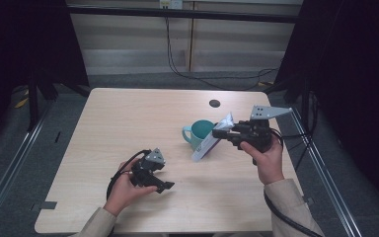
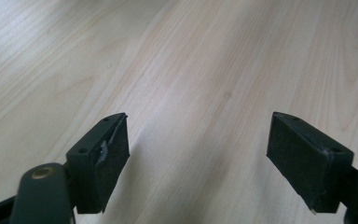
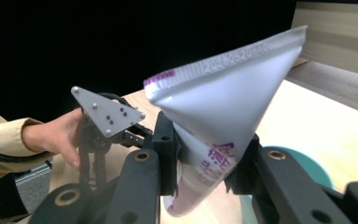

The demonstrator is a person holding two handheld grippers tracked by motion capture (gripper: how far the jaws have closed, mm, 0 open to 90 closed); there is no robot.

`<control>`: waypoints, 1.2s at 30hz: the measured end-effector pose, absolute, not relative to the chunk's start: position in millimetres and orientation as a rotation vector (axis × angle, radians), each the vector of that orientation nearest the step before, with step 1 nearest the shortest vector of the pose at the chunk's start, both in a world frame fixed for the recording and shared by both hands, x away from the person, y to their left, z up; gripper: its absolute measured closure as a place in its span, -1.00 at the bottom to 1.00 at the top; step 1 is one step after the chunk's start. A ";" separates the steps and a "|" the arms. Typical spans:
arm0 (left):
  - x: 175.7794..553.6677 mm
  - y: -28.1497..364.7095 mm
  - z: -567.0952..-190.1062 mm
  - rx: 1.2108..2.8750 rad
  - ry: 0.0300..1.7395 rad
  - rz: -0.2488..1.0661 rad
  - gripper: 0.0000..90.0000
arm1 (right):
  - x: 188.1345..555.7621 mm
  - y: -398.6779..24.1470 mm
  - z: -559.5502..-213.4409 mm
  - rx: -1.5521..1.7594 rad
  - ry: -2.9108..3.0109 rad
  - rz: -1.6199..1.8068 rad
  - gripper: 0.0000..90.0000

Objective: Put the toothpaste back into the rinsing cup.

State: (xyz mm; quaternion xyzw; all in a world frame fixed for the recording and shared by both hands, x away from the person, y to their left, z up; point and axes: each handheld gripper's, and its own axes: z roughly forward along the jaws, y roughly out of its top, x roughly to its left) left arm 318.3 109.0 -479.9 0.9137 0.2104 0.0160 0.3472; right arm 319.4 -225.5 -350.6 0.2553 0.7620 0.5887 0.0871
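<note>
Up top, white purple-printed tube [image 3: 223, 107] with crimped end, clamped in right hand-held gripper [image 3: 205, 163], left hand-held gripper [image 2: 198, 154] released.

Tube [image 3: 214, 126] lower end behind fingers [image 3: 168, 154]

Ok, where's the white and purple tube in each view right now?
High view: the tube is right of centre, slanting down beside the teal mug, clamped in the right gripper.
Right gripper view: the tube is centre frame between the jaws, crimped end up.
Left gripper view: bare wooden table between the left gripper's open jaws; no tube here.
Shared landmark: the table's pale wood top.
</note>
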 end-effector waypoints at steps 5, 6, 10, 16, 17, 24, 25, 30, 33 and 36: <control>317.2 112.8 -486.1 2.372 0.552 0.055 -0.55 | 323.0 -229.8 -342.4 0.774 2.249 1.753 0.55; 317.2 112.8 -486.1 2.372 0.552 0.055 -0.55 | 323.8 -230.6 -340.9 0.777 2.239 1.762 0.55; 316.1 113.6 -490.5 2.393 0.536 0.075 -0.56 | 327.3 -233.8 -334.2 0.785 2.220 1.752 0.55; 314.8 113.6 -497.6 2.356 0.557 0.087 -0.57 | 332.3 -240.0 -326.0 0.810 2.176 1.764 0.55; 314.3 113.8 -498.1 2.359 0.544 0.094 -0.58 | 332.8 -240.8 -324.6 0.810 2.166 1.764 0.55; 312.7 116.5 -500.0 2.378 0.487 0.133 -0.63 | 338.2 -244.9 -317.3 0.834 2.114 1.745 0.55; 311.3 115.5 -501.3 2.359 0.501 0.137 -0.64 | 339.0 -244.6 -316.4 0.835 2.108 1.739 0.55; 310.8 116.5 -502.3 2.358 0.485 0.146 -0.67 | 344.7 -240.9 -314.0 0.840 2.116 1.684 0.55; 309.8 117.9 -504.2 2.337 0.481 0.146 -0.68 | 347.9 -239.4 -313.9 0.839 2.109 1.674 0.55; 309.5 119.1 -505.0 2.328 0.477 0.147 -0.69 | 350.6 -239.0 -314.0 0.846 2.107 1.665 0.55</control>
